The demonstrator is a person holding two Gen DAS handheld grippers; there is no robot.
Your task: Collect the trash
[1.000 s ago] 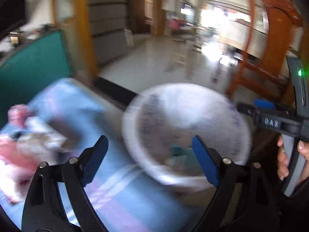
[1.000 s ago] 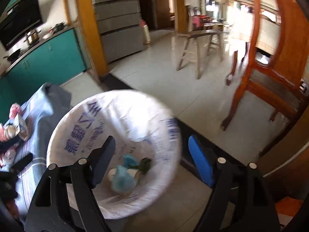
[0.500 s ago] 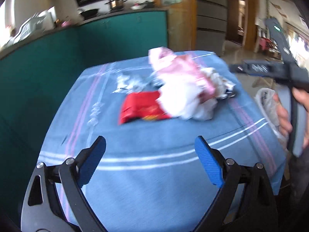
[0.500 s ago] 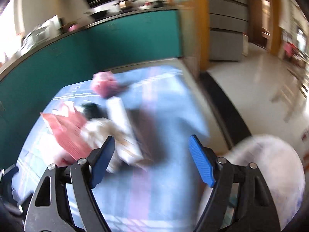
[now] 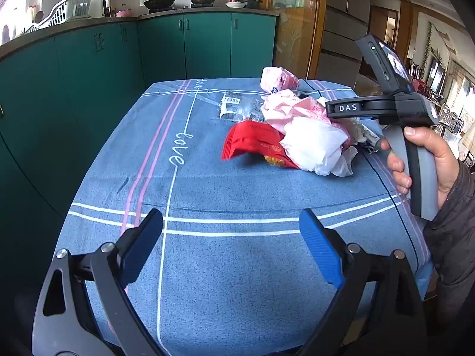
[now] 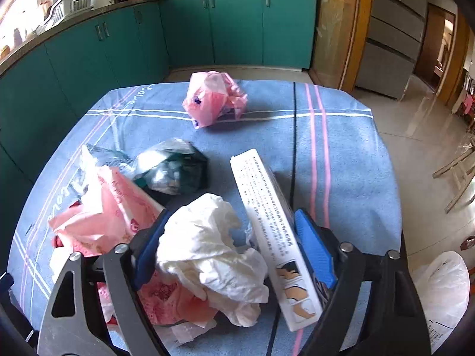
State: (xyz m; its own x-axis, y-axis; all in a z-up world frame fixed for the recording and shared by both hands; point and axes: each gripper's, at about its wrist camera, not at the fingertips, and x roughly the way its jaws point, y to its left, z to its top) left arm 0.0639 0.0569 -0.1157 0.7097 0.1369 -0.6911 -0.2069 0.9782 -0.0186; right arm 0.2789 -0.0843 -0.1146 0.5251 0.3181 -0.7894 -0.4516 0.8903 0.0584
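- Right gripper: jaws spread wide, lowered over the trash heap; crumpled white tissue and long white printed box both between the blue pads. Right pad right beside the box edge, left pad beside the tissue; firm pinch not evident.
- Jaws of right gripper narrowed slightly just now, with tissue and box between them.
- Right hand: wrapped around the grey handle, seen in the left wrist view at the right edge of the table.
- Left gripper: jaws spread, nothing between the pads, hovering above bare blue tablecloth near the front edge, well apart from the heap.
- Trash heap on the cloth: pink printed wrapper left of the tissue, red packet partly under the heap, dark green crumpled bag behind the tissue.
- Pink plastic bag ball: apart from the heap, near the far edge of the cloth.
- White sack: on the floor, right of the table.
- Teal cabinets: behind the table.
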